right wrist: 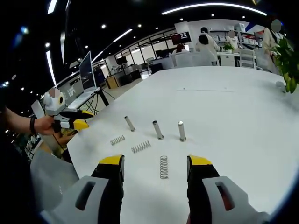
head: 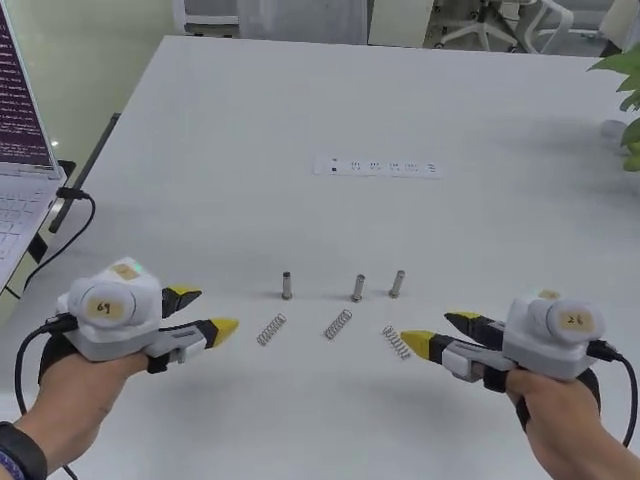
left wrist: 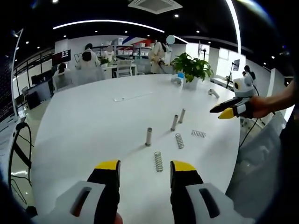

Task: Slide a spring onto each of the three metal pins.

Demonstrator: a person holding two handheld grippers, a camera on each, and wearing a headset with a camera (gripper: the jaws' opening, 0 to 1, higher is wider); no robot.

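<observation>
Plainly, both pairs of jaws stand apart and hold nothing. The jaws of the right gripper point at the right spring, which lies flat on the counter just ahead of them. It sits almost centred in the gap, with its long axis running nearly along the jaws' own line. Just beyond it the right pin stands upright, a little to the right of that line. Farther left are the middle spring and middle pin.

The left gripper faces the left spring in much the same way. That spring lies just ahead of the gap, slightly towards the right jaw, lengthwise to the jaws, with the left pin upright behind it.

In the head view the right gripper's yellow tip sits just beside its spring, while the left one has a small gap to cover. The right hand therefore looks the nearer. A short push forward and down should let the jaws close across the coil's width. Since each spring lies flat and each pin stands upright, the spring will probably have to be tipped on end before it can slide on. No pin carries a spring yet.
</observation>
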